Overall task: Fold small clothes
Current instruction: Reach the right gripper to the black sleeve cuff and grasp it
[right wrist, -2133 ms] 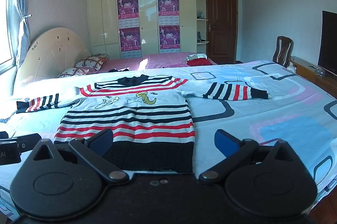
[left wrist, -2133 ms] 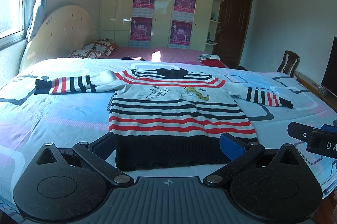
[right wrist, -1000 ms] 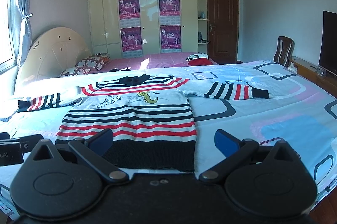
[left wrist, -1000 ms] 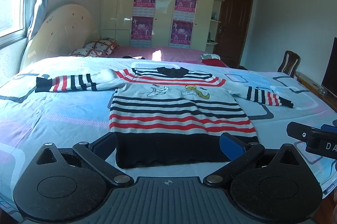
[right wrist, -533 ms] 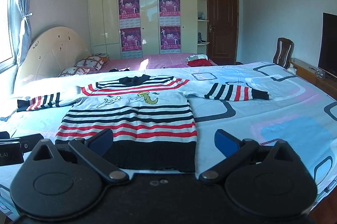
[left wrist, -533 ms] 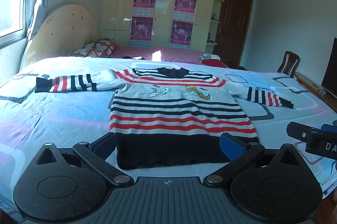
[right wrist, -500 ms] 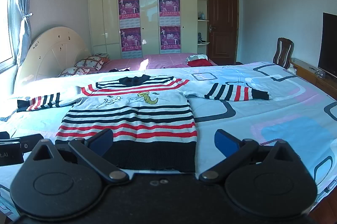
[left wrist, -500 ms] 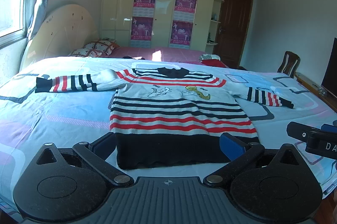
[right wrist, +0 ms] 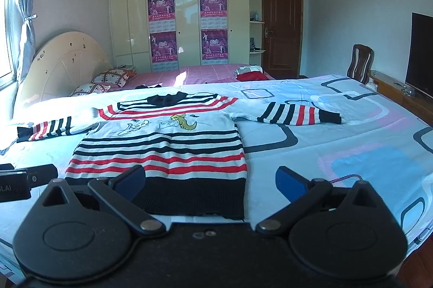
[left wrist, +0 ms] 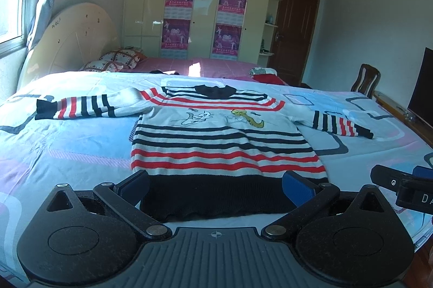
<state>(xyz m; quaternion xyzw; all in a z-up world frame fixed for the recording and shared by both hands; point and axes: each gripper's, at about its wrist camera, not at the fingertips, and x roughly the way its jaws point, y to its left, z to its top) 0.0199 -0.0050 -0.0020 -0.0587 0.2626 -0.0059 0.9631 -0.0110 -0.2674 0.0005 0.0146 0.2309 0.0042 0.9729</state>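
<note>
In the left wrist view, the left gripper is hovering spread wide over the near black hem of the striped knit sweater, lying flat, unmoved, on the patterned bedsheet. In the right wrist view, the right gripper is likewise gaping, empty; folding is not yet starting.

Home bedrm: bed, headboard, wardrobe.

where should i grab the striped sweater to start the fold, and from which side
Take the striped sweater by its sleeve cuffs: left gripper on the left cuff, right gripper on the right cuff, each from its outer side. Both sleeves lie flat, spread outward, edges free.
</note>
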